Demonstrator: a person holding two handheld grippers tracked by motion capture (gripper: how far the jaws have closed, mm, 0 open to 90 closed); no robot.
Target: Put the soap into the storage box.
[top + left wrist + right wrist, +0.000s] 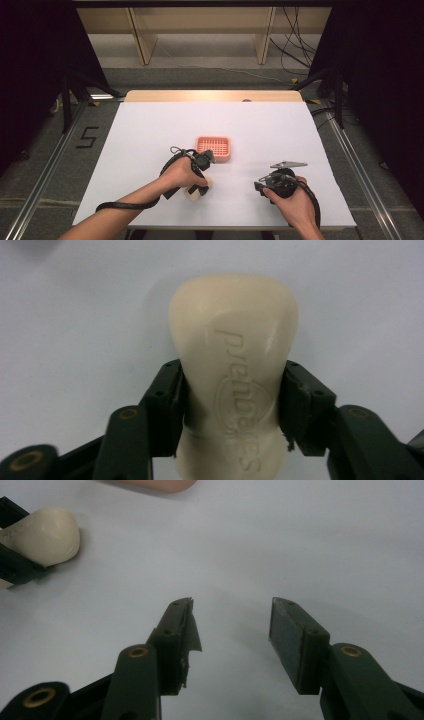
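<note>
A: Near the table's (150,130) front edge, the cream soap bar (235,365) sits pinched across its narrow middle by the left tongs (234,405).

B: Looks hard but slick, so that waist grip's probably smartest. Right tongs (232,630) hang open, empty; pink basket (213,148) nearby.

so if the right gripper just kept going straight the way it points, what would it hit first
Probably only the white table top. The right gripper has open jaws with bare surface between and ahead of them. The cream soap bar, held by the left gripper, lies well off to the side of that line.
</note>
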